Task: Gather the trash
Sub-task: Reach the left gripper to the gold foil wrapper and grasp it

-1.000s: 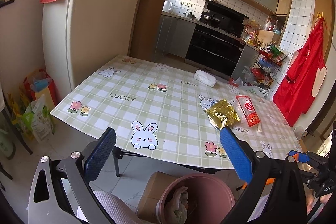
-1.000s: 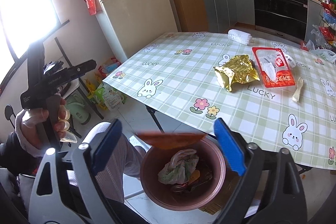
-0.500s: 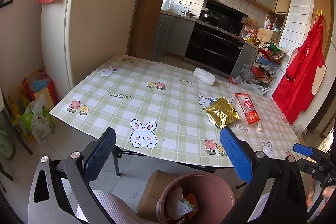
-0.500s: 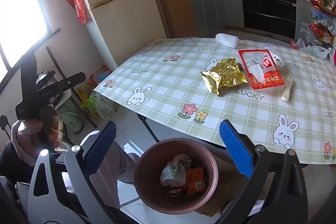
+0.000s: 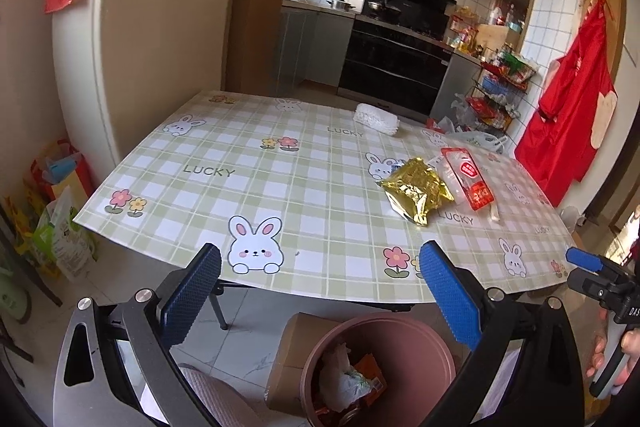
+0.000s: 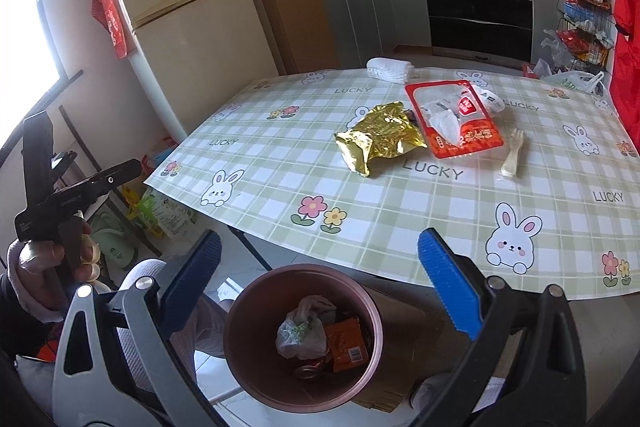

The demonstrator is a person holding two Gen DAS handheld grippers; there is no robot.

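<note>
the right gripper (image 6: 318,287) hangs over the pink bin (image 6: 248,311) with its blue pads spread wide and nothing between them; the bin sits on the floor just off the near edge of the counter (image 6: 400,227), and an orange wrapper (image 6: 346,343) and a white bag (image 6: 298,333) already lie inside it. the left gripper (image 5: 320,297) is likewise spread apart and empty, held lower and to the left, also short of the counter edge, with the same bin (image 5: 400,331) below and slightly right of it

the nearest trash left on the counter is the gold foil bag (image 6: 378,137), ahead of the right gripper and a little right of its centre line, well apart from it across the checked cloth. its long axis runs on a slant, from the crumpled near-left corner up to the far right, so i judge the pads would need to straddle it across the short way. just beyond it, touching or slightly overlapping, lies the red food tray (image 6: 454,119), and to the right of that a pale plastic fork (image 6: 513,157). a white roll (image 6: 390,69) sits at the far edge

from the left view the gold foil bag (image 5: 416,189) lies ahead and off to the right, so the right gripper looks the nearer and straighter reach; the move is forward and up over the counter edge
</note>
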